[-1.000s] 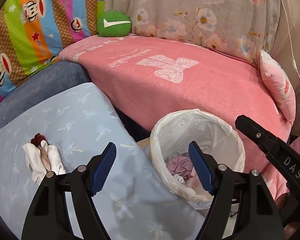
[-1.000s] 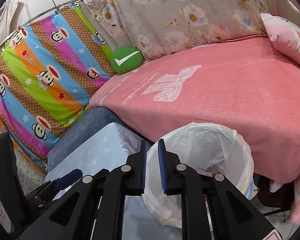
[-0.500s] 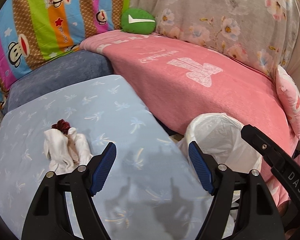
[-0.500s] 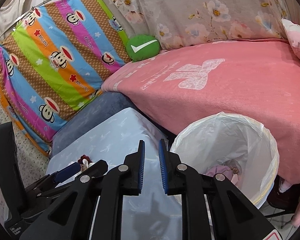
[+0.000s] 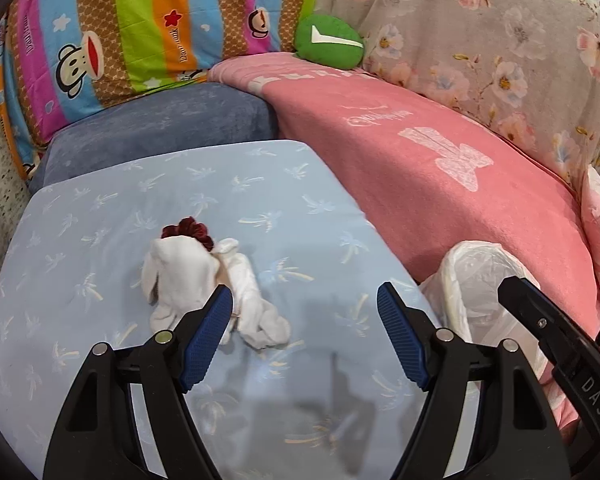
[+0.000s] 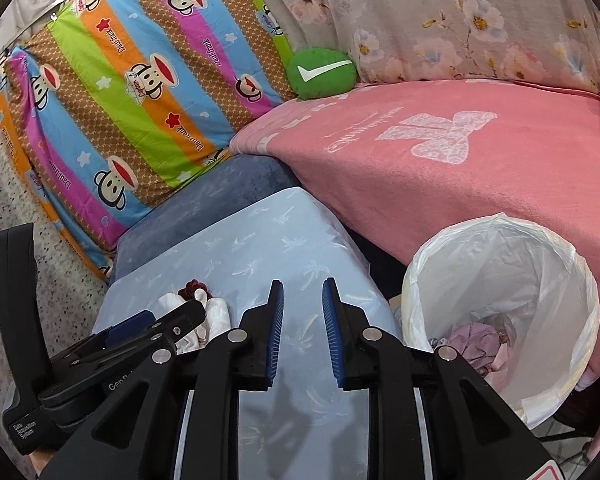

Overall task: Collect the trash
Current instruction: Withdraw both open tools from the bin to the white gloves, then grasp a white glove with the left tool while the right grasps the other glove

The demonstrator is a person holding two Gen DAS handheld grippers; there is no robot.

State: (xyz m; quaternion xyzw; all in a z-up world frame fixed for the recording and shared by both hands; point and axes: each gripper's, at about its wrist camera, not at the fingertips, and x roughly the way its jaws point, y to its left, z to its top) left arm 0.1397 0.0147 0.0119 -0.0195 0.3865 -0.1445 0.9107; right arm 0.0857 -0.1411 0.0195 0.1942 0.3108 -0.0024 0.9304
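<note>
Left gripper (image 5: pixel 305 336) up close, its blue pads spread wide and empty, hovering over the pale blue cushion (image 5: pixel 100 280). Just past its left pad lies the trash: a crumpled white cloth bundle (image 5: pixel 188 280) with a dark red scrap (image 5: pixel 188 229) at its far end, resting on that cushion. Right gripper (image 6: pixel 302 328) sits narrow, a slim gap between the pads, nothing in it. To the right, beside the cushion, the white-lined bin (image 6: pixel 500 300) stands upright with lilac scraps at the bottom. Behind it, the pink blanket (image 5: pixel 440 168); farther back, a green check-mark pillow (image 5: pixel 328 42) against the floral cover.
</note>
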